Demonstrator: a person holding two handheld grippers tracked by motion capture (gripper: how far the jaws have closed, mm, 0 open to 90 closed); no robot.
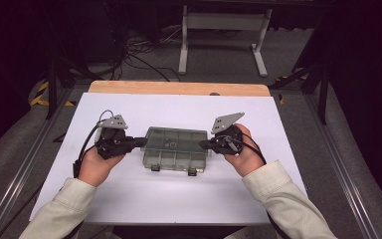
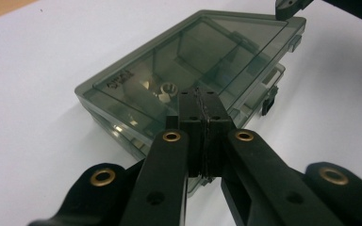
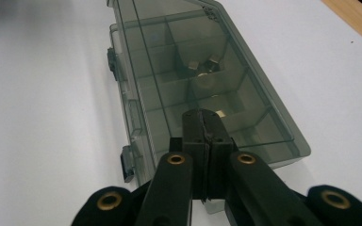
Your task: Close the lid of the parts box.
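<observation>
The smoky transparent plastic compartment box (image 1: 175,149) lies closed in the middle of the white table sheet (image 1: 129,199). The left gripper (image 1: 142,142) and the right gripper (image 1: 202,145), each with jaws pressed together and holding nothing, meet its two short ends. I judge they are steadying or shifting the box; the next move probably needs the two dark latches (image 1: 155,168) on the near side released.

Smoky clear compartment box (image 1: 175,148), lid closed, flat

White sheet (image 1: 129,199) covers the counter (image 1: 179,88), whose wooden edge shows at the far side. Grey floor beyond carries black cables (image 1: 139,55) and a white frame stand (image 1: 224,30).
</observation>
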